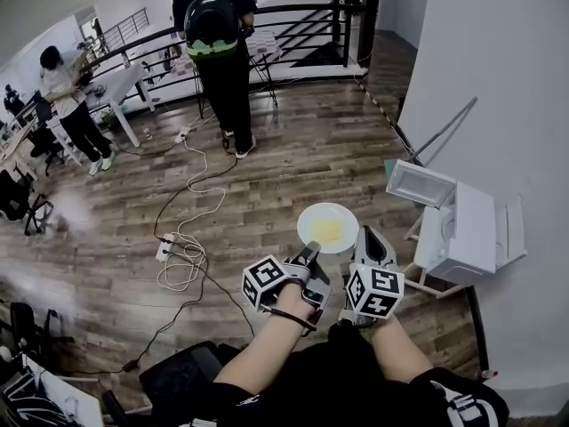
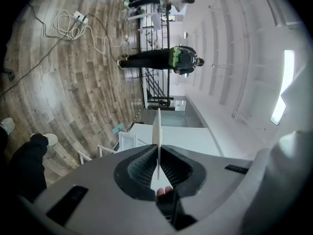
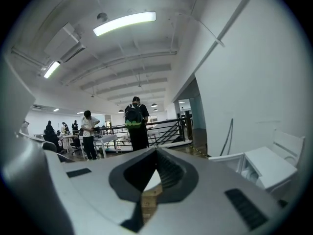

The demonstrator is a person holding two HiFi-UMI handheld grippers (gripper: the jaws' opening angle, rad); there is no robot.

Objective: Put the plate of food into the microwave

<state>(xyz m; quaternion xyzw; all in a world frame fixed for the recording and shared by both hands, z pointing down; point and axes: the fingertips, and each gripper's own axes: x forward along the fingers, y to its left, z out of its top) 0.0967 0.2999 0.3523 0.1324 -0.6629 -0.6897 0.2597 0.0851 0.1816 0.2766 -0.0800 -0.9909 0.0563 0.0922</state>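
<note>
Carrying step: left tool [image 1: 309, 254] clamps the plate [image 1: 327, 228] rim, right tool [image 1: 372, 238] closed beside it. Next, slide it level into the microwave [image 1: 462, 234].

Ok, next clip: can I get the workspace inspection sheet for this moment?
Surface: wooden floor; no worktop in view.
Job's things: plate with yellow food, held in the air; white microwave, door open, by the wall.
Clutter: rod leaning on the wall.
Grippers: left gripper shut on the plate's rim; right gripper jaws together, empty, beside the plate.
Cables: power strip and looped cables on the floor.
Surroundings: person with backpack at a black railing; others at desks.
</note>
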